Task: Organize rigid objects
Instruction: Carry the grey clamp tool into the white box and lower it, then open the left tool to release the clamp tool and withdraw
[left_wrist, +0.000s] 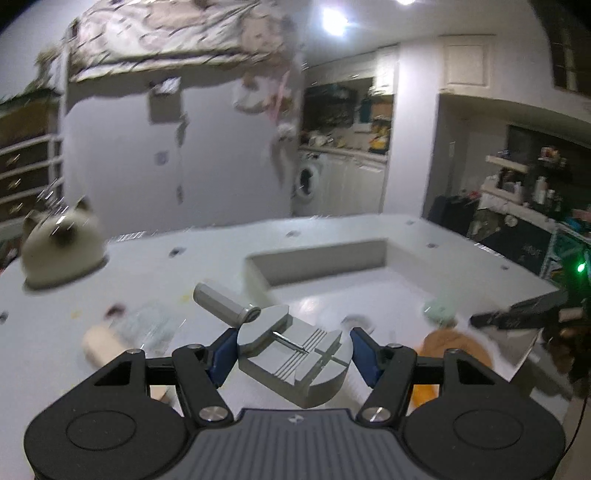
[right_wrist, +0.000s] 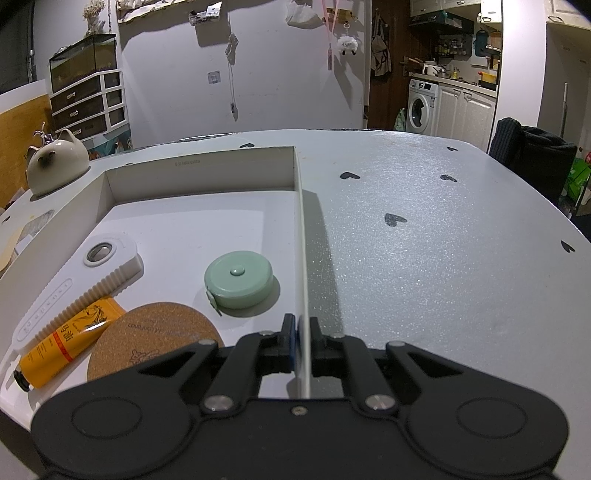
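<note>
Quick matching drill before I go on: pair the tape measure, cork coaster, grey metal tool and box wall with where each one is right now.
1 mint tape measure
2 cork coaster
3 grey metal tool
4 box wall

A pinched by the right gripper
B between the left gripper fingers
C in the box, lying partly on the orange tube
D on the box floor, beside the wall

Pairs: 1-D, 2-C, 3-B, 4-A

The right gripper (right_wrist: 303, 341) pinches the white tray's (right_wrist: 301, 236) side wall; a green tape measure (right_wrist: 239, 278) lies inside.
</note>
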